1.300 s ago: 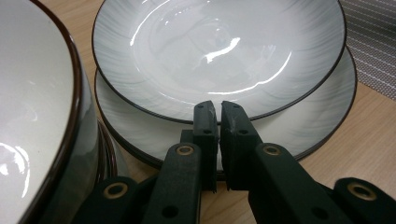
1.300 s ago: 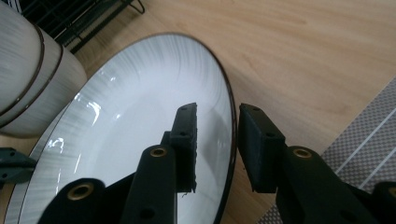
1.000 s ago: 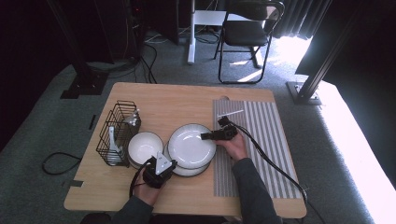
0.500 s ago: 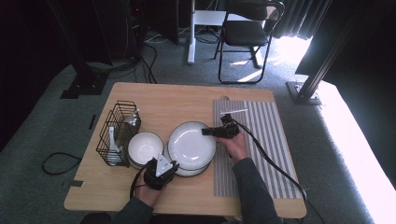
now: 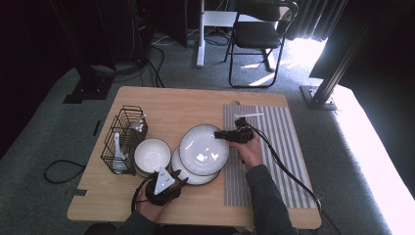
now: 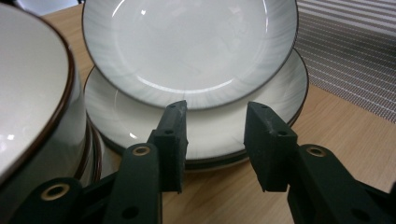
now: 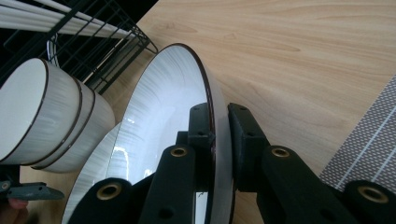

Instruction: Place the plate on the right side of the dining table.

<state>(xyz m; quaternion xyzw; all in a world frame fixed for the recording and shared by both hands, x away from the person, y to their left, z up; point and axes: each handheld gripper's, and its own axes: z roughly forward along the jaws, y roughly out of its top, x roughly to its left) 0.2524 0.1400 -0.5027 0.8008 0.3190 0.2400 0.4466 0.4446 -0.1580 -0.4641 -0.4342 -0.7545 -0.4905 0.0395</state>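
Lifting top plate (image 5: 203, 149) off stack, right gripper (image 7: 219, 122) clamped on rim, left gripper (image 6: 215, 135) just opened, empty; next, carry clear.

A white plate (image 5: 203, 149) with a thin dark rim is lifted and tilted above a larger white plate (image 5: 188, 174), its far edge pinched, just right of the stacked white bowls (image 5: 152, 155).
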